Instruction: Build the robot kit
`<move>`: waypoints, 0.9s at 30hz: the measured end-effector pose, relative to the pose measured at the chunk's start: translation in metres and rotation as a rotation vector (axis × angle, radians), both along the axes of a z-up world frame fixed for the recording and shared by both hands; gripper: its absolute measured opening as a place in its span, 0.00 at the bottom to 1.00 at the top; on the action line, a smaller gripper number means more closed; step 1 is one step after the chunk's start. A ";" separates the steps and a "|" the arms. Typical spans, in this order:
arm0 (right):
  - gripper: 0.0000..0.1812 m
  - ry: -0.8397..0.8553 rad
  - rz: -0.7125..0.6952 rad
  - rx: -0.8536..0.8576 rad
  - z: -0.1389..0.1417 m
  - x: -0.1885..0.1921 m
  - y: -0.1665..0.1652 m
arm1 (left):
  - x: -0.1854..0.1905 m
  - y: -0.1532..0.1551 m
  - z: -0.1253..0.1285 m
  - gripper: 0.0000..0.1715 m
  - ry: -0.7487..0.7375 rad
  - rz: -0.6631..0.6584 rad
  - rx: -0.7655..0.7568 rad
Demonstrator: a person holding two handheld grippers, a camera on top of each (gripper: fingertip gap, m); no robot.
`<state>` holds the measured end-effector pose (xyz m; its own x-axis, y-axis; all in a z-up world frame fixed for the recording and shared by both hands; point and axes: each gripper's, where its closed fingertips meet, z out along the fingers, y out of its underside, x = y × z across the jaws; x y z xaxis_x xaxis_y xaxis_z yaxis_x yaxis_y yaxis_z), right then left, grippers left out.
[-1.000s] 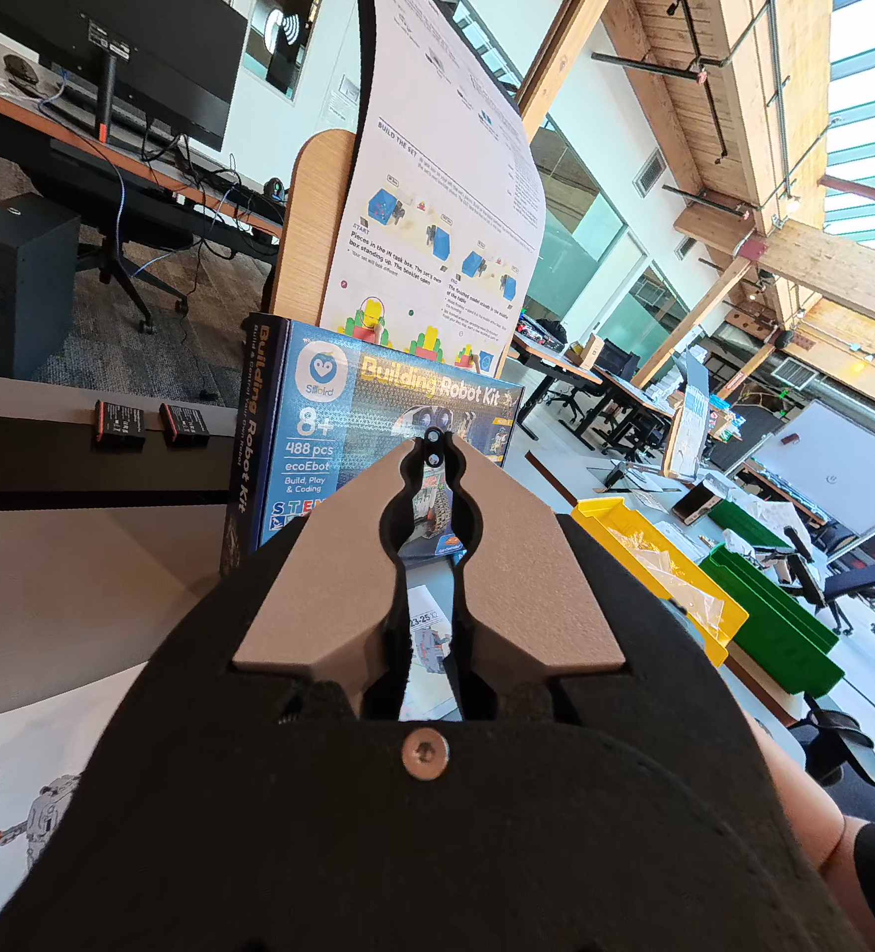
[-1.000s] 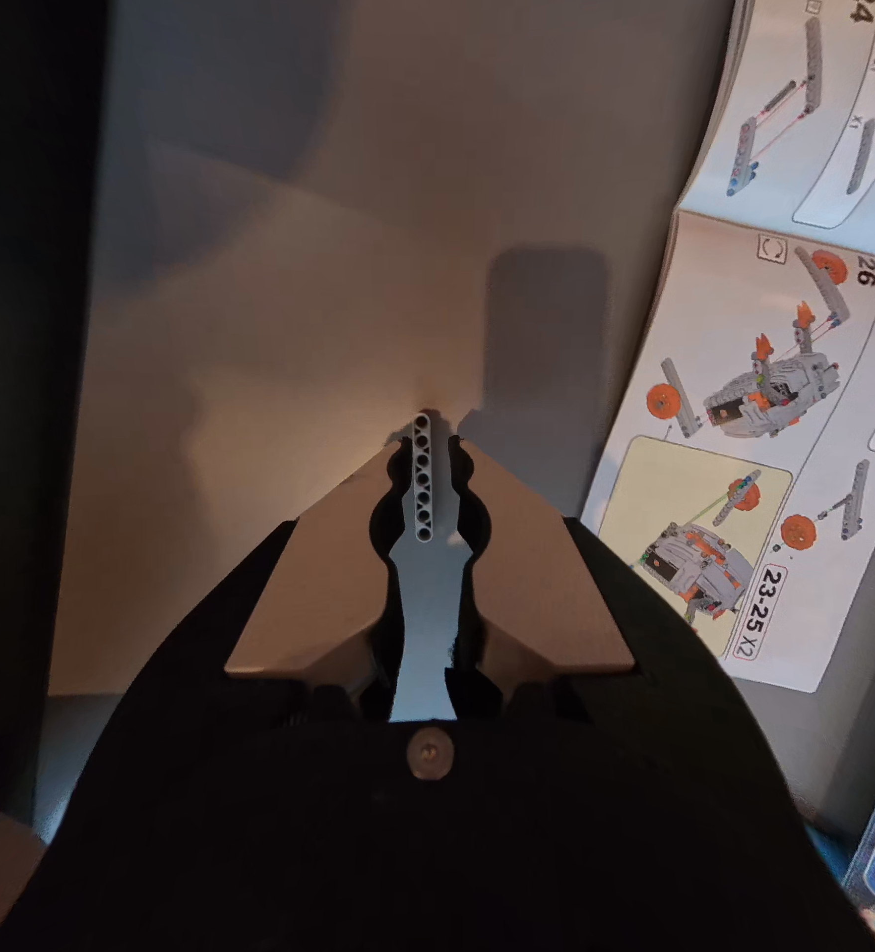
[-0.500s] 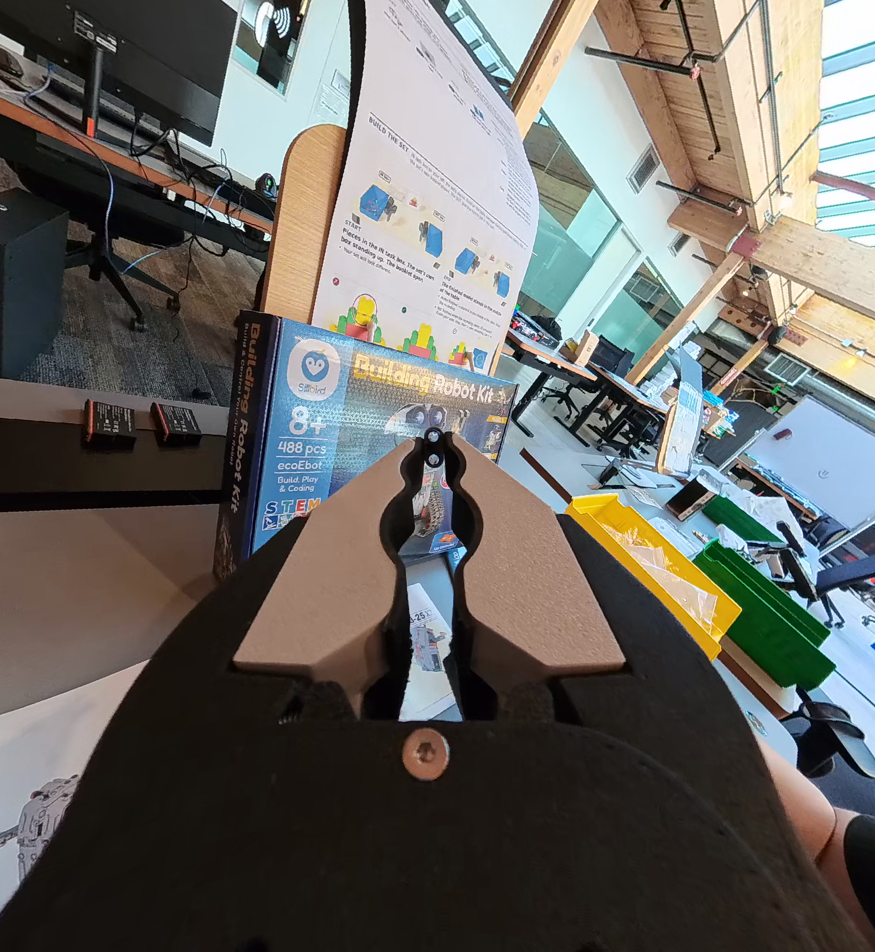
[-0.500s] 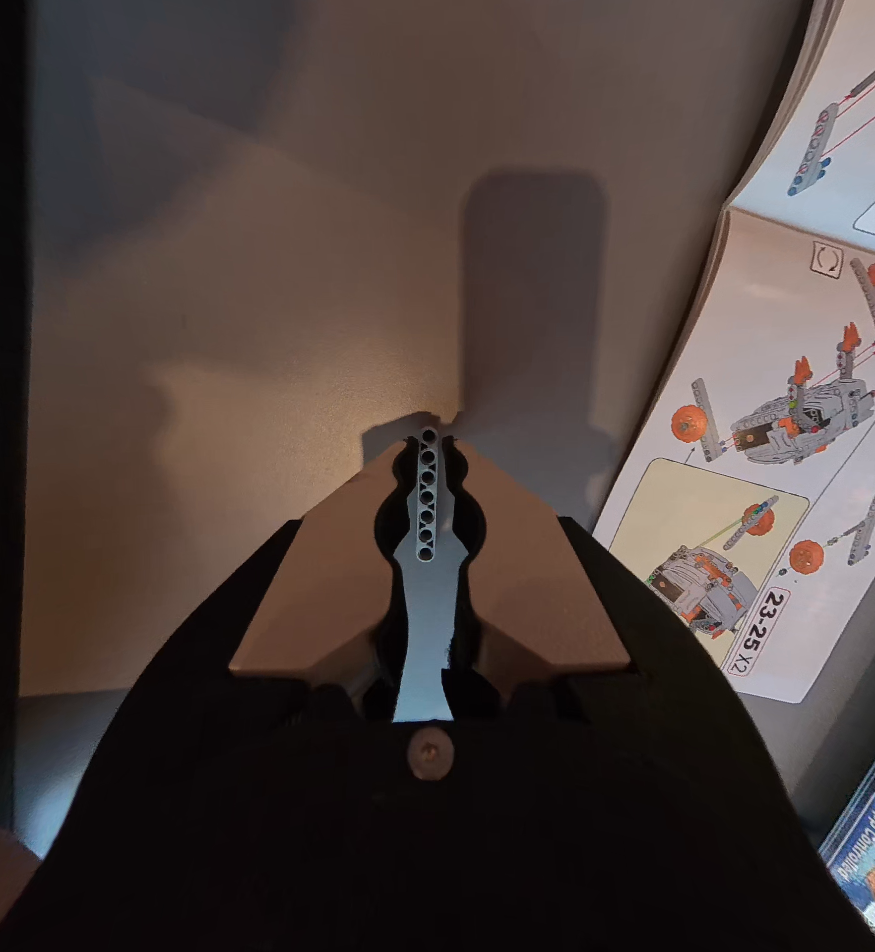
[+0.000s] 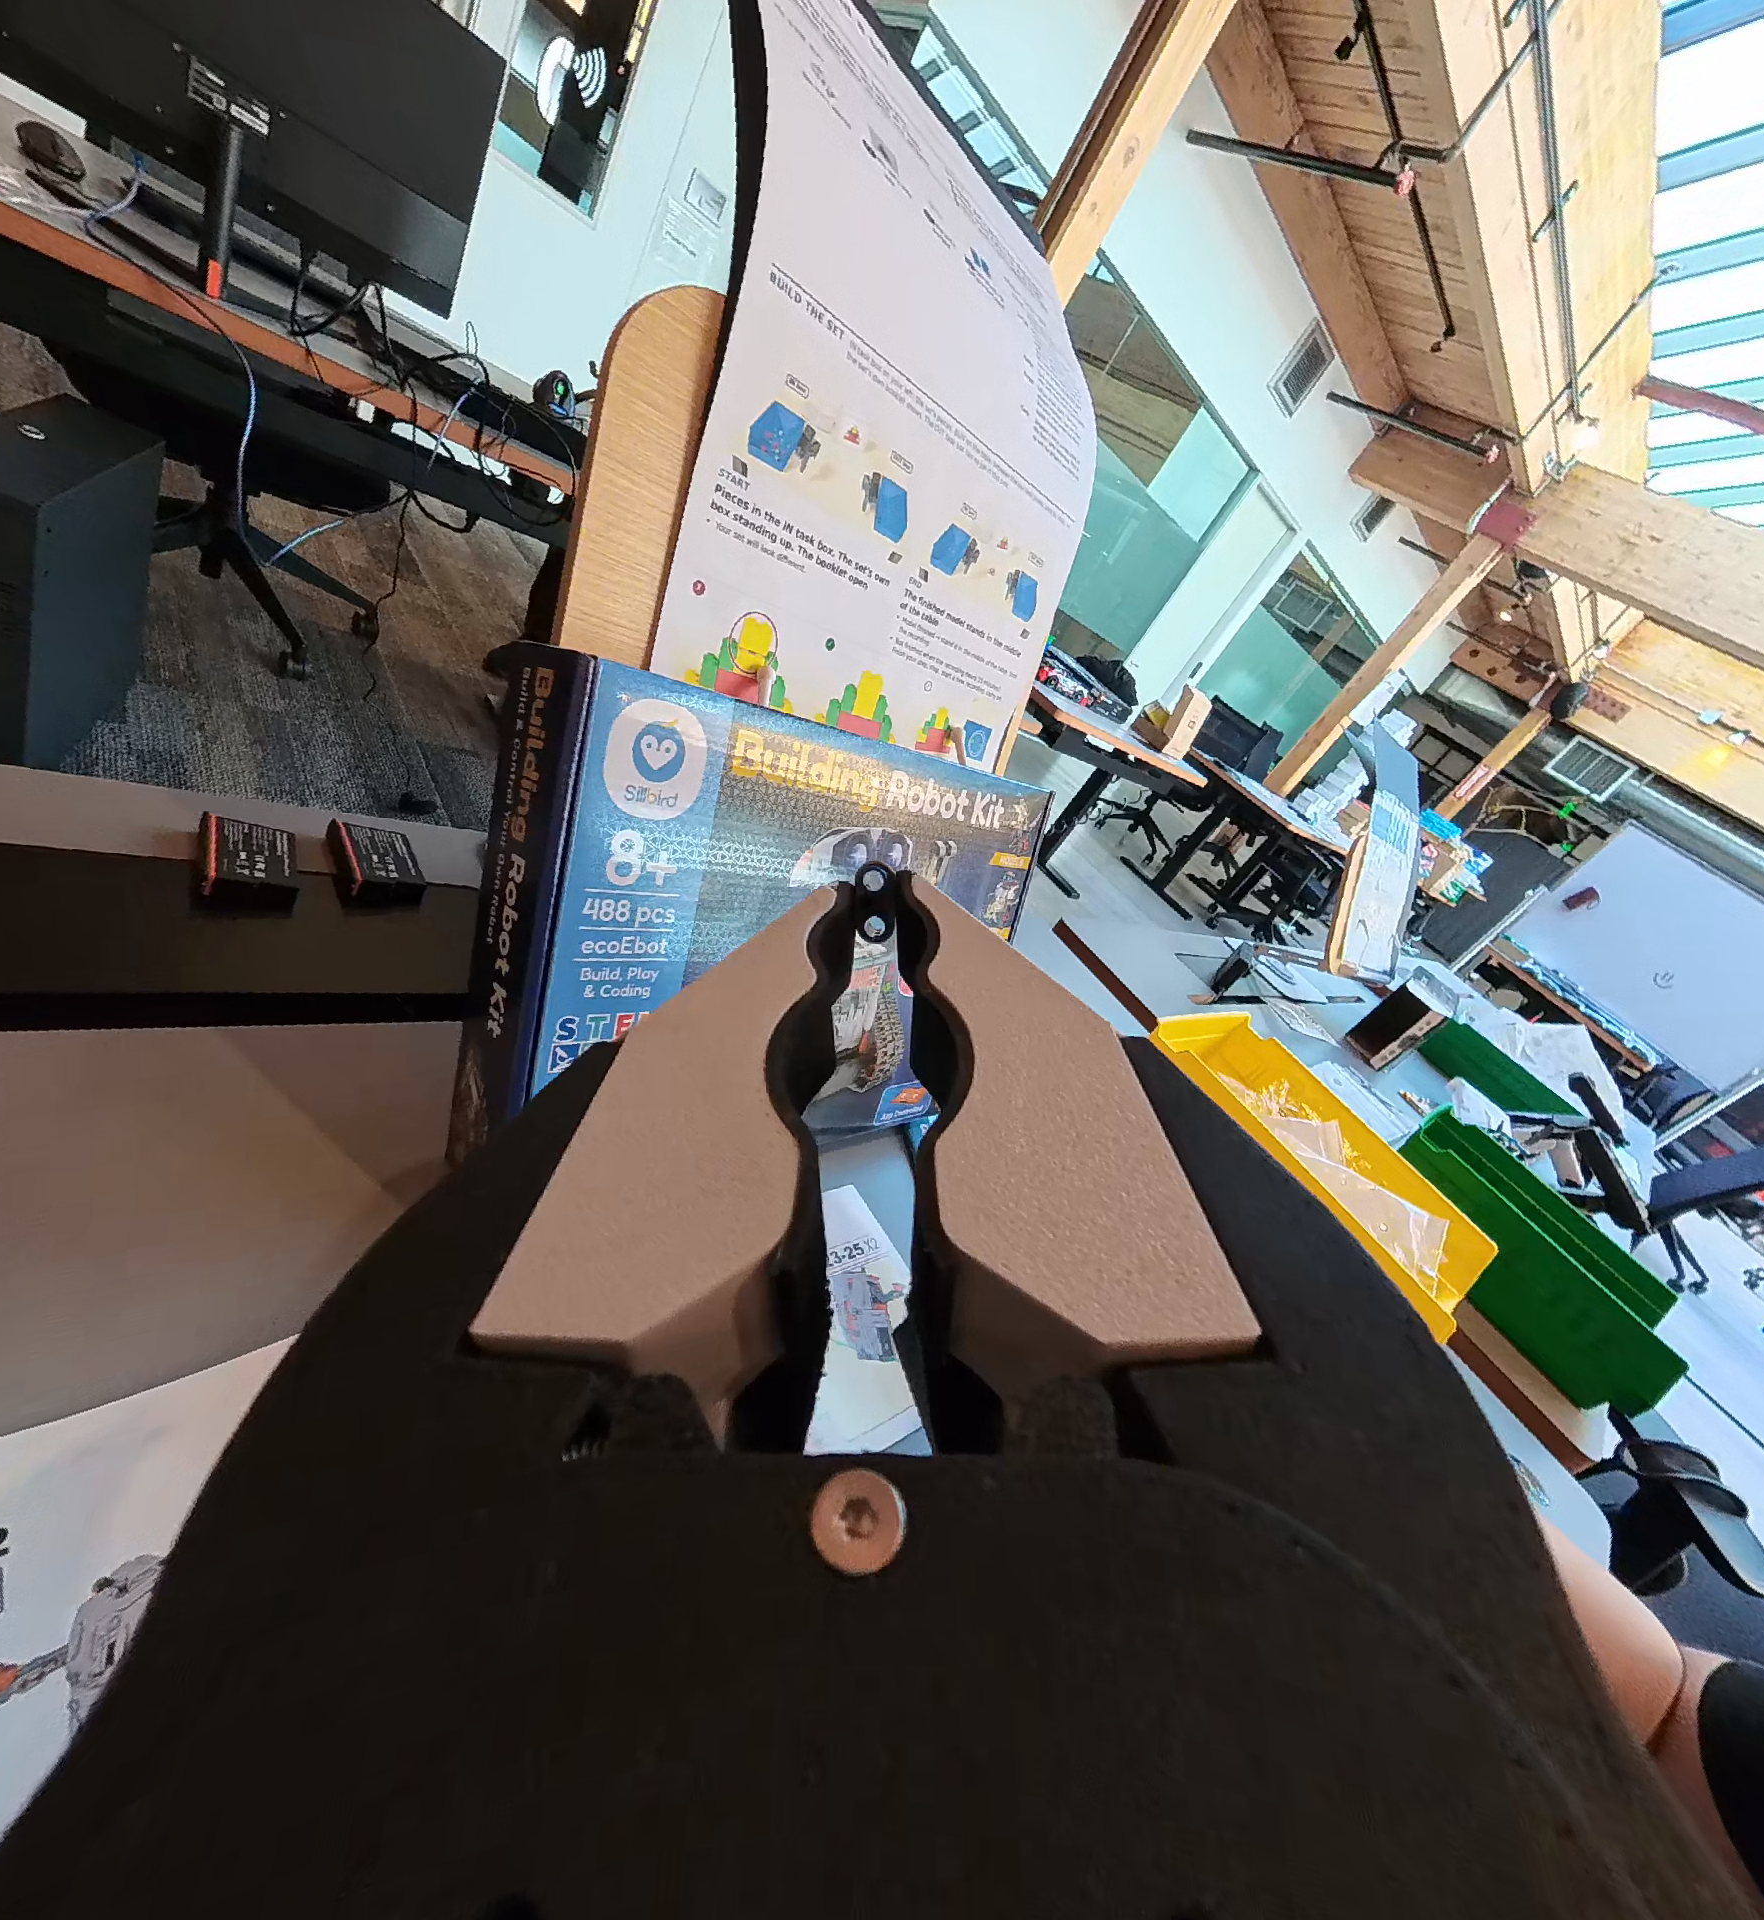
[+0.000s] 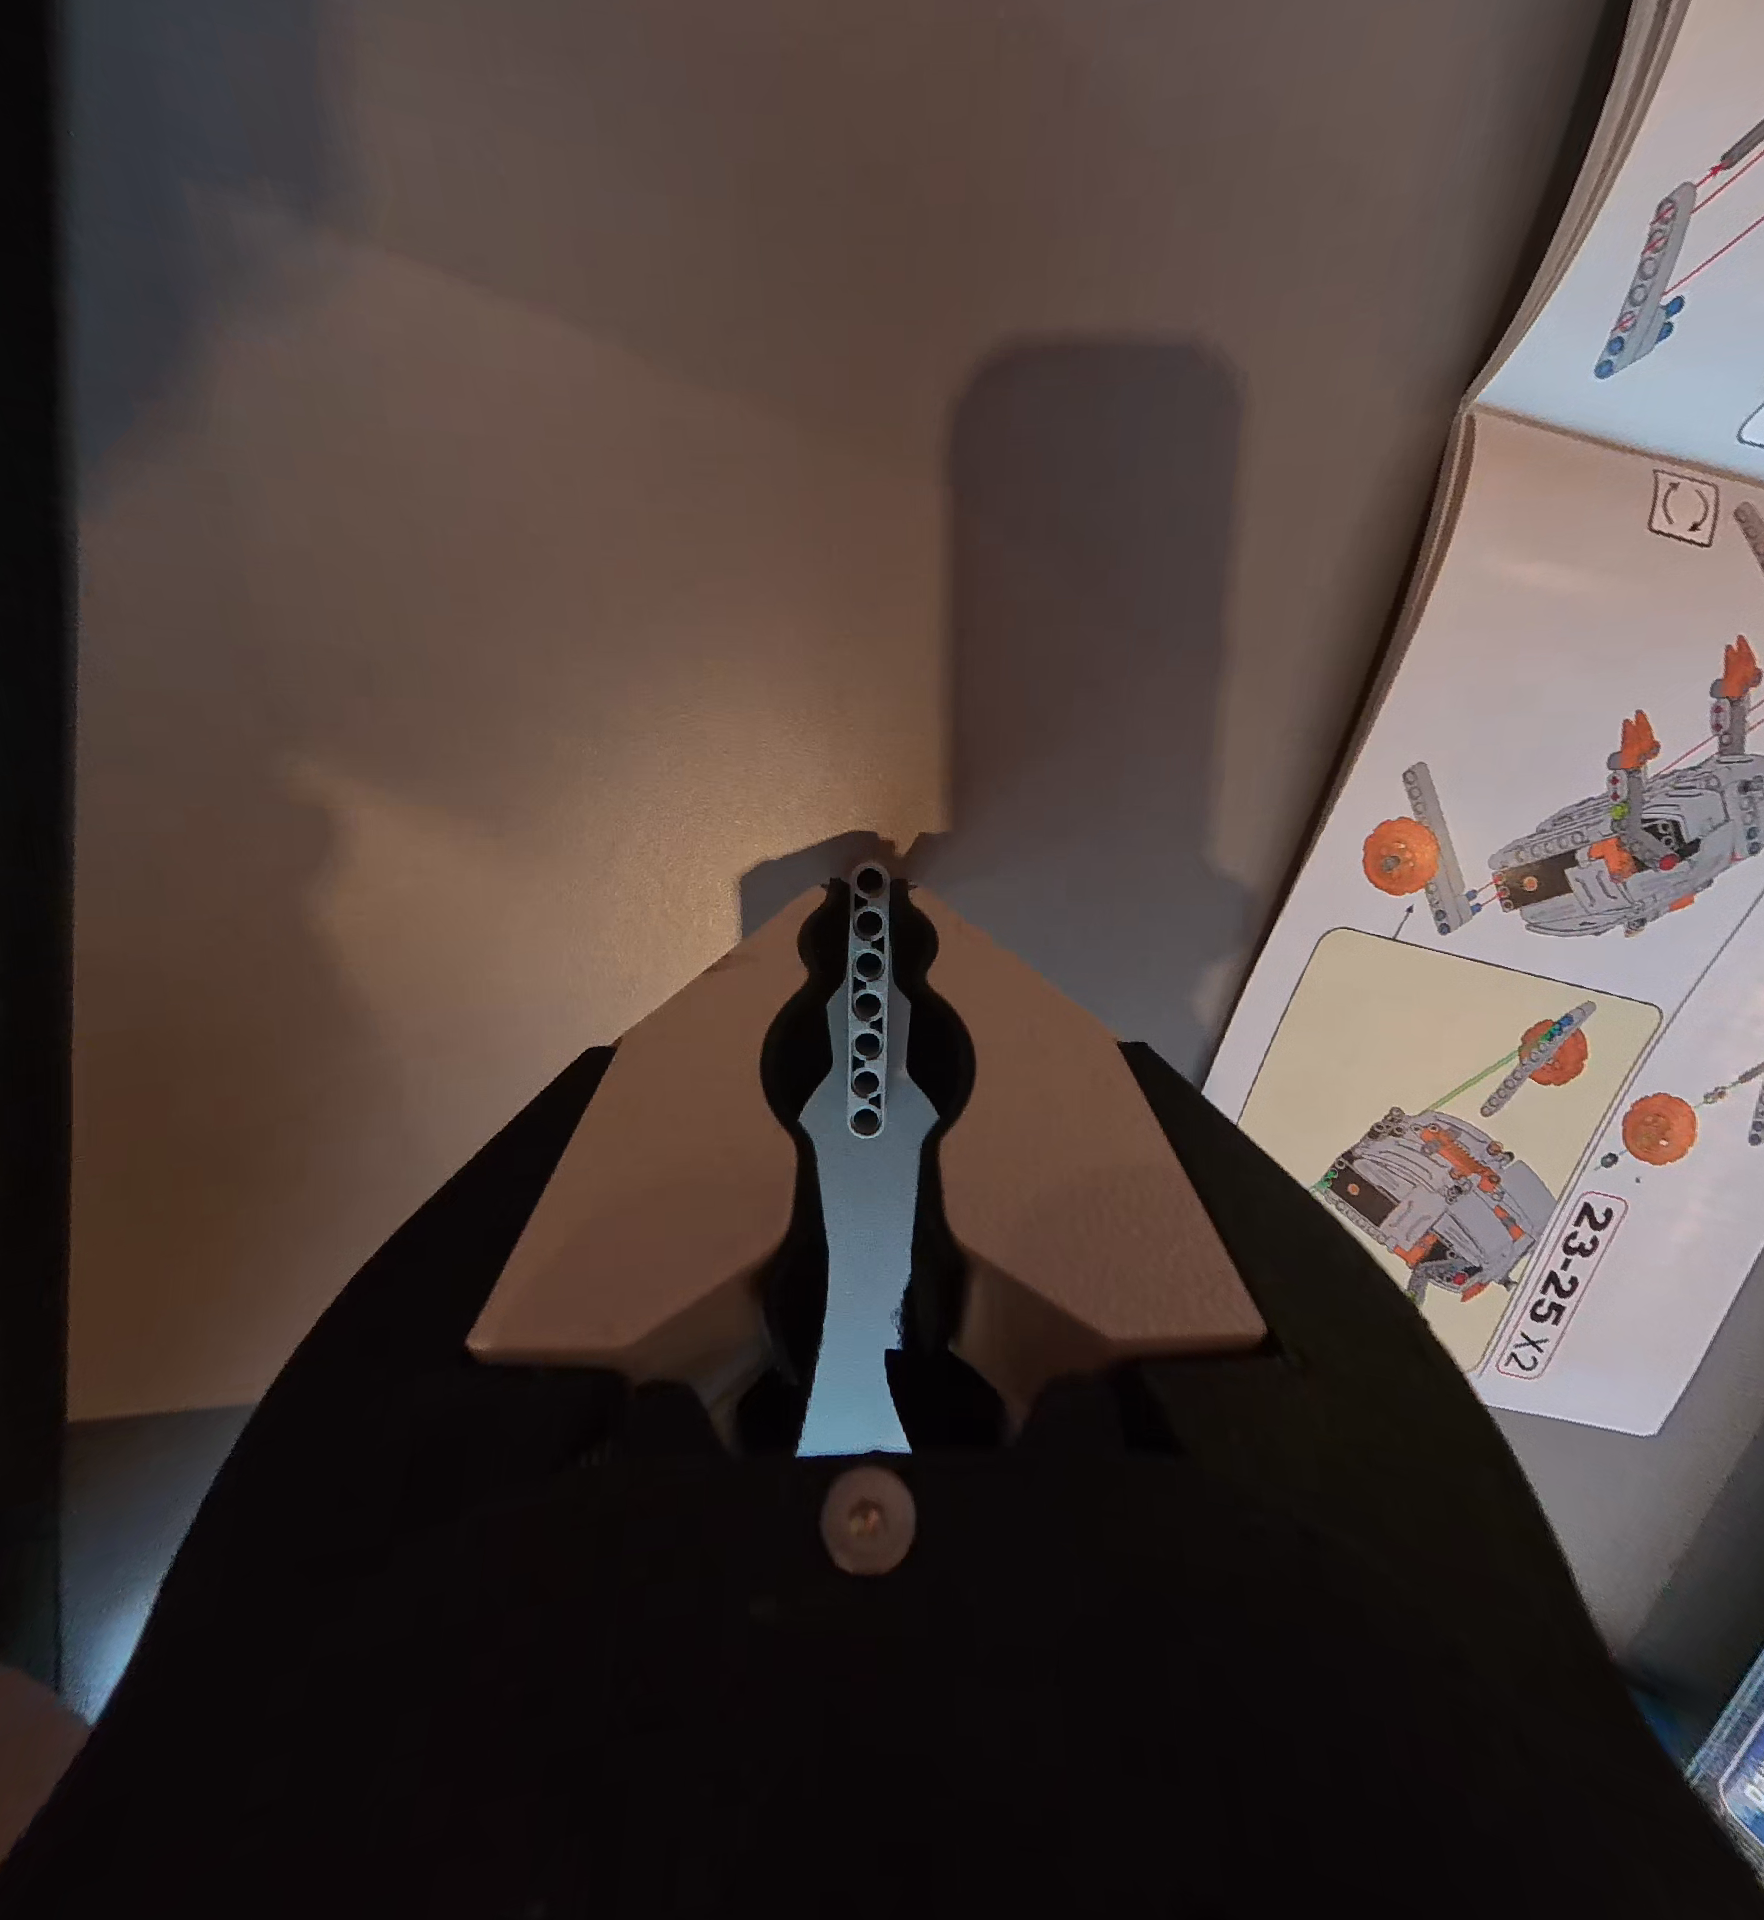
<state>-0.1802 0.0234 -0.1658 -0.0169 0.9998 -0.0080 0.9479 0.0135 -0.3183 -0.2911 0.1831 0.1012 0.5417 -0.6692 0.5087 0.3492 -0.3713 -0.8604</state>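
Note:
My left gripper (image 5: 875, 896) is shut on a small black two-hole piece (image 5: 873, 902) at its fingertips, held up in front of a blue building-kit box (image 5: 649, 894) that stands on the table. My right gripper (image 6: 870, 883) is shut on a grey beam with several holes (image 6: 867, 1003), held lengthwise between the fingers, above a grey table top (image 6: 545, 520). An open instruction booklet (image 6: 1584, 935) lies to the right of the right gripper and also shows at the lower left of the left wrist view (image 5: 26, 1590).
A large printed sheet (image 5: 888, 436) leans on a wooden board (image 5: 639, 457) behind the box. Yellow (image 5: 1314, 1153) and green (image 5: 1553, 1278) bins sit at the right. Two small black blocks (image 5: 306, 857) lie on a ledge at left. A person's arm (image 5: 1636, 1683) shows at lower right. The gap from one gripper's tips to the other's is roughly 35 cm.
The right gripper has drifted slightly over the table, so the booklet sits farther right in its view. The left view has shifted only a little. Both grips are unchanged.

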 end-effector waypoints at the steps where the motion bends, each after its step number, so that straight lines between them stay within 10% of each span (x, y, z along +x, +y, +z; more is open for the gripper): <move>1: 0.03 -0.005 -0.009 0.009 0.000 0.001 0.002 | 0.000 0.000 0.000 0.03 0.001 0.000 0.001; 6: 0.03 0.151 -0.064 0.056 0.032 -0.009 0.016 | -0.001 -0.003 0.004 0.03 0.002 -0.003 0.013; 16: 0.03 1.078 -0.357 0.064 0.203 0.013 0.064 | 0.023 -0.023 0.018 0.03 -0.119 -0.182 0.018; 27: 0.03 1.390 -0.312 0.008 0.266 0.043 0.050 | 0.046 -0.046 0.035 0.03 -0.201 -0.351 0.082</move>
<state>-0.1368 0.0733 0.1006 0.2112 0.9639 -0.1622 -0.1662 -0.1281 -0.9777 -0.2447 0.1373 0.1362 0.1685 -0.8381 0.5189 0.3780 -0.4312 -0.8192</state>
